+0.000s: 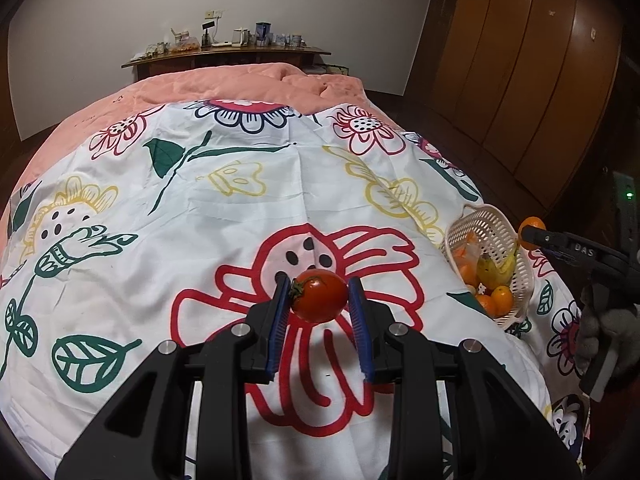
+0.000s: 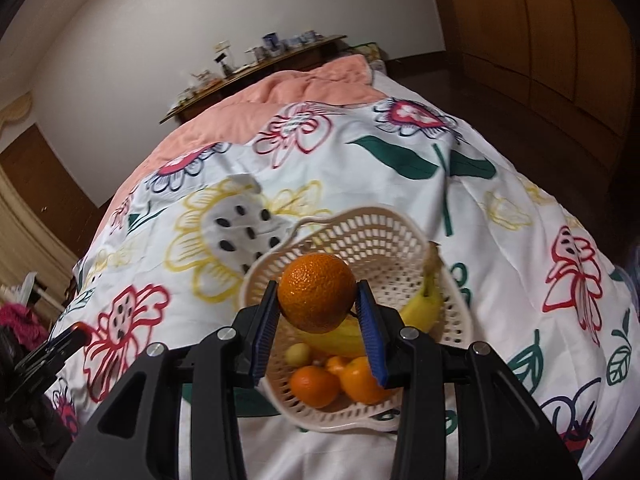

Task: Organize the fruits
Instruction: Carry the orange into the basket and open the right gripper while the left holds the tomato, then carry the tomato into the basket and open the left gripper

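R gripper point(image 2: 318, 300): pads clamped on an orange point(image 2: 317, 291), held in the air above the basket point(image 2: 372, 224). Contact is only at the fruit's widest part and the skin is round and slick, so I judge a roll-out likely if I tilt the wrist further. Basket contents: banana point(image 2: 424, 304), several small oranges, one pale round fruit. Basket sits on soft bedding point(image 2: 500, 272) and looks tipped toward me. Dropping from this height could bounce the orange off the banana and over the low near rim, or rock the basket and spill it.

L gripper point(image 1: 319, 296): closed on a tomato point(image 1: 320, 295), pads at its sides, above the bedding, well apart from the basket, which lies off to the R. Tomato is soft; more squeeze may split it.

L view shows both tools heading for the same basket, so a clash is possible. Can't tell the basket's tilt for sure, fisheye bends it.
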{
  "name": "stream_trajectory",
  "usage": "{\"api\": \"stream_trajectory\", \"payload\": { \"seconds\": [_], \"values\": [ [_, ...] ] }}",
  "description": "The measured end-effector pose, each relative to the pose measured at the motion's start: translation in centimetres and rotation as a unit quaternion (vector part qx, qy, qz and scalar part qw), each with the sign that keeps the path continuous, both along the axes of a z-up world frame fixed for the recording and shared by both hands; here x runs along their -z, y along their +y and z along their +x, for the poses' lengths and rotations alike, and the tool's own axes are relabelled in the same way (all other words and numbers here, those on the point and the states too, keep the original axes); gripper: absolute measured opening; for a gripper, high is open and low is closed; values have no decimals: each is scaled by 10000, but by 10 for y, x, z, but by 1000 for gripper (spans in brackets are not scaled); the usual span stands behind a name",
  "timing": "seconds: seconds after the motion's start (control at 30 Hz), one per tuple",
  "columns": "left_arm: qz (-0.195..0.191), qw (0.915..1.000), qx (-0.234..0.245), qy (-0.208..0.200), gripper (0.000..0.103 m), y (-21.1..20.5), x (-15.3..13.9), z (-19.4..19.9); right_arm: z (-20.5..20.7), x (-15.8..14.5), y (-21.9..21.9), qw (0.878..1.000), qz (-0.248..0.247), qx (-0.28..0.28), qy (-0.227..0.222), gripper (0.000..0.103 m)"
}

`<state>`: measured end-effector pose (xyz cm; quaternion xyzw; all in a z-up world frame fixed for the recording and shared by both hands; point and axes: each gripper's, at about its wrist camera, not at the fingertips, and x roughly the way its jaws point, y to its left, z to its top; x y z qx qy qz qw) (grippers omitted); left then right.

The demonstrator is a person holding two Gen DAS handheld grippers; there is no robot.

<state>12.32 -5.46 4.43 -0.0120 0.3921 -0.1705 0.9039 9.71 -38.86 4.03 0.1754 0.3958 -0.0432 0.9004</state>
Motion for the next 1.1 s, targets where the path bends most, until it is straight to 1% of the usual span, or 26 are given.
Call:
{"api": "stream_trajectory", "payload": {
  "seconds": [0.33,0.6,0.67,1.1],
  "values": [
    [24,9999,122,-19,30,-9,-3,-3,11,29,-16,9992,55,231,331,39],
    [38,9999,145,8,30,-12,-1,-3,18,42,-21,9983,62,282,505,40],
    [42,9999,158,12,30,-13,-1,-3,18,44,-20,9982,59,281,519,42],
    [102,9996,266,5,30,-23,-3,-4,7,33,-25,9987,148,348,345,42]
  ]
}}
